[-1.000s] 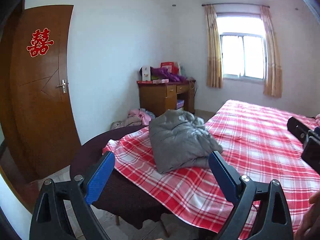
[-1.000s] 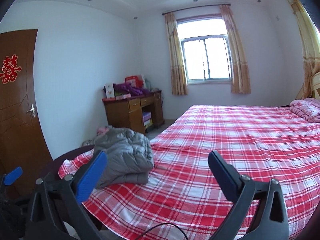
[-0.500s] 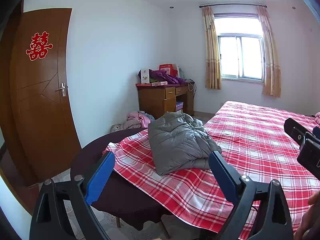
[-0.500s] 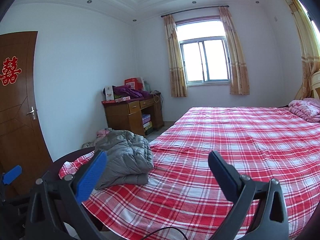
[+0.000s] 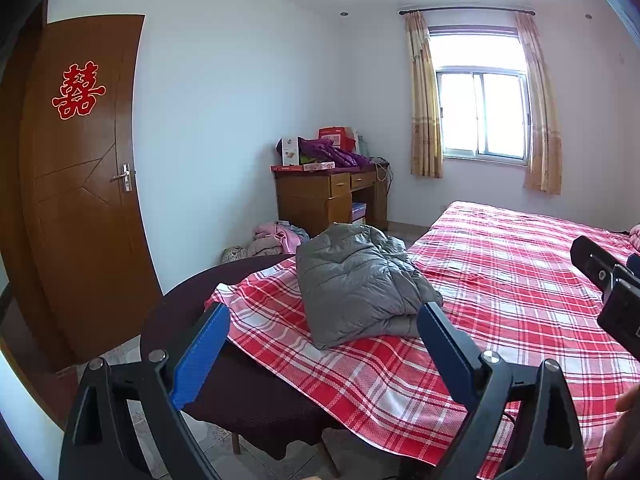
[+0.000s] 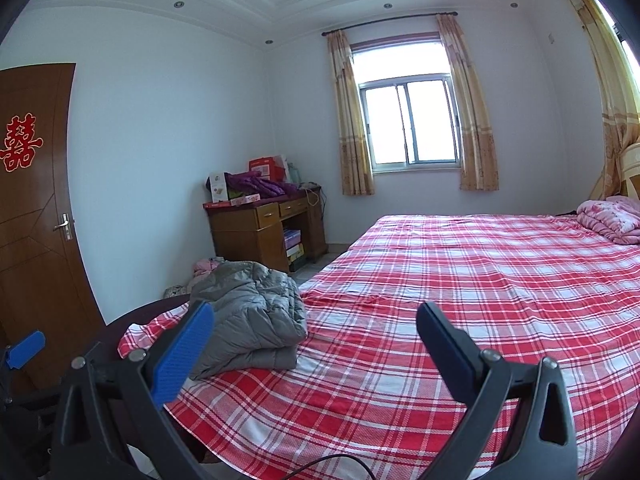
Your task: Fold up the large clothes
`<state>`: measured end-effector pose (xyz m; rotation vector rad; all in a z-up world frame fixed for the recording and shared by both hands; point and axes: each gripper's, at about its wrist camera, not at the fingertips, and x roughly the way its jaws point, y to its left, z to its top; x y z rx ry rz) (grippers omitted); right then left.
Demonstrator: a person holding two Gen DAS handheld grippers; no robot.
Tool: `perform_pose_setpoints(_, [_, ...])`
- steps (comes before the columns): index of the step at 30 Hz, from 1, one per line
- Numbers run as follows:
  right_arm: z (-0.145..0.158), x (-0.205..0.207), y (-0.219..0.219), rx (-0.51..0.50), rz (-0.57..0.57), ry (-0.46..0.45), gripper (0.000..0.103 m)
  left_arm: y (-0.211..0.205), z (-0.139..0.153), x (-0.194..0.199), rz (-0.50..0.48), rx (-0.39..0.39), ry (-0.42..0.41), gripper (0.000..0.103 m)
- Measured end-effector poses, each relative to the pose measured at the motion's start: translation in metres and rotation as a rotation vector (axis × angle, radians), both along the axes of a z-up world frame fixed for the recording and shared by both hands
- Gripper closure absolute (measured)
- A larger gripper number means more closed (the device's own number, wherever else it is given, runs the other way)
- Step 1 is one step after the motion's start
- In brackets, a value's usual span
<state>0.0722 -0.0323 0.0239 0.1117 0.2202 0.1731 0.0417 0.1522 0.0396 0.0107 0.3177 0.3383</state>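
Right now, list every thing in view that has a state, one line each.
Left gripper: open, empty, raised off the bed.
Right gripper: open, empty.
Grey jacket: folded into a bundle, lying on the bed's near corner.
Bed sheet: spread flat, mostly bare.
Door: shut.
Curtains: drawn aside.
Desk drawers: shut.
Pink quilt: folded, at the bed's far end.

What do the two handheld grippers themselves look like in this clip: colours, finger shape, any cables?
Both are alike: black plastic frames with triangular cut-outs and silver pivot screws. The left gripper and right gripper each carry two flat, tapered fingers faced with textured blue pads. A thin black cable loops below the right gripper. No sleeve shows.
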Motion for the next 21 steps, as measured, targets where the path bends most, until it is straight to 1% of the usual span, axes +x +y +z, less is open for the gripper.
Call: perform_pose_setpoints(21, [0.0014,-0.0018,-0.0007,0.002,-0.001,-0.002,0.0,-0.0033,0.0008,-0.0006,-0.005,0.002,0.003,0.008])
